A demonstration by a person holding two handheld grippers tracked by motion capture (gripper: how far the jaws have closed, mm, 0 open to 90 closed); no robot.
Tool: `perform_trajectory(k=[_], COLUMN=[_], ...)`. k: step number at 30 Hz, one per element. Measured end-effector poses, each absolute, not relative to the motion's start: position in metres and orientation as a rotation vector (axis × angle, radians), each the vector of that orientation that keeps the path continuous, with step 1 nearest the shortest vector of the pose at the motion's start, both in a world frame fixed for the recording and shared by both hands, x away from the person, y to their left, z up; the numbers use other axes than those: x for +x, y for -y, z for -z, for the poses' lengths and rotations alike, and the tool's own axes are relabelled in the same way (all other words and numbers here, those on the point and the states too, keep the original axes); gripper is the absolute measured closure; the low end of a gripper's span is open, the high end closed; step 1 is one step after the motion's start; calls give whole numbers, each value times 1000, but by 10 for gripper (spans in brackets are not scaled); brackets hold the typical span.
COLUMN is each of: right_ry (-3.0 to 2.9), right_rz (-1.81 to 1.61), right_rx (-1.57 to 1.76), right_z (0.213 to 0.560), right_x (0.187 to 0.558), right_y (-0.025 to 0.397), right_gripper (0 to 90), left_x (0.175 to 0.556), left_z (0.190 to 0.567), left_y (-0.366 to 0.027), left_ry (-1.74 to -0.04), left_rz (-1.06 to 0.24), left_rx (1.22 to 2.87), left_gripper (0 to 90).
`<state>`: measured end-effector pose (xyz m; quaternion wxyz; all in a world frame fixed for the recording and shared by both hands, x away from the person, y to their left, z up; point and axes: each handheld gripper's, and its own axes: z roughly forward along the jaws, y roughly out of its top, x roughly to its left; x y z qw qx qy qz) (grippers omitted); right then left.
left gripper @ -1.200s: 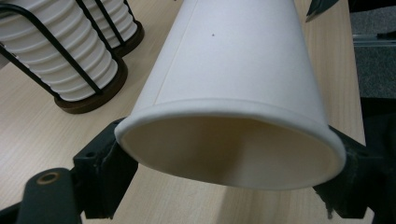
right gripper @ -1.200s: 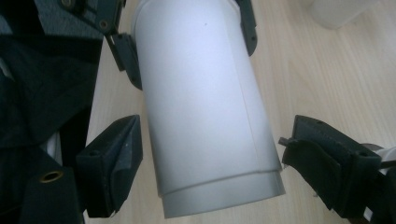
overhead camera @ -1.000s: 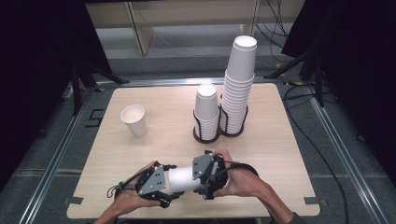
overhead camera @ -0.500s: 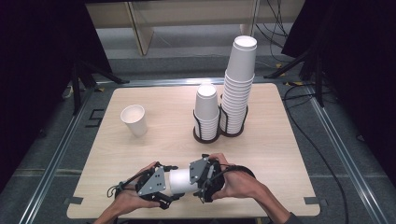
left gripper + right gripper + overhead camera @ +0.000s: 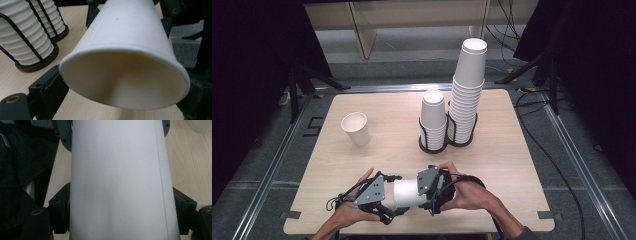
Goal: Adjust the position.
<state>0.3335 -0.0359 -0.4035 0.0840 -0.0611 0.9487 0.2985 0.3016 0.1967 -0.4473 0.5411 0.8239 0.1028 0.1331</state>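
A white paper cup (image 5: pixel 406 192) lies on its side just above the table's front edge, held between both grippers. My left gripper (image 5: pixel 391 200) is shut on its wide mouth end; in the left gripper view the open rim of the cup (image 5: pixel 125 75) faces the camera with a jaw on each side. My right gripper (image 5: pixel 426 191) is shut on the other end, and in the right gripper view the cup's wall (image 5: pixel 117 182) runs up between the two jaws. A hand holds each gripper.
An upright single cup (image 5: pixel 355 128) stands at the table's left. A short cup stack (image 5: pixel 433 119) and a tall one (image 5: pixel 467 90) sit in black wire holders at centre back. The bare wooden table (image 5: pixel 517 165) spreads to the right.
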Motion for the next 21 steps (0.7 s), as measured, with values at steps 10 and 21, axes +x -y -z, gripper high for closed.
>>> perform_trajectory(k=[10, 21], right_ry=[-2811, -2681], right_rz=[-1089, -1414], right_rx=[-71, 18], right_z=[395, 385], right_x=[348, 356], right_y=[60, 73], right_gripper=[243, 241], left_x=[307, 308], left_z=[444, 441], left_y=[-213, -216], left_ry=[-357, -452], left_rz=[-269, -187], left_rx=[1824, 1664], left_gripper=[139, 143])
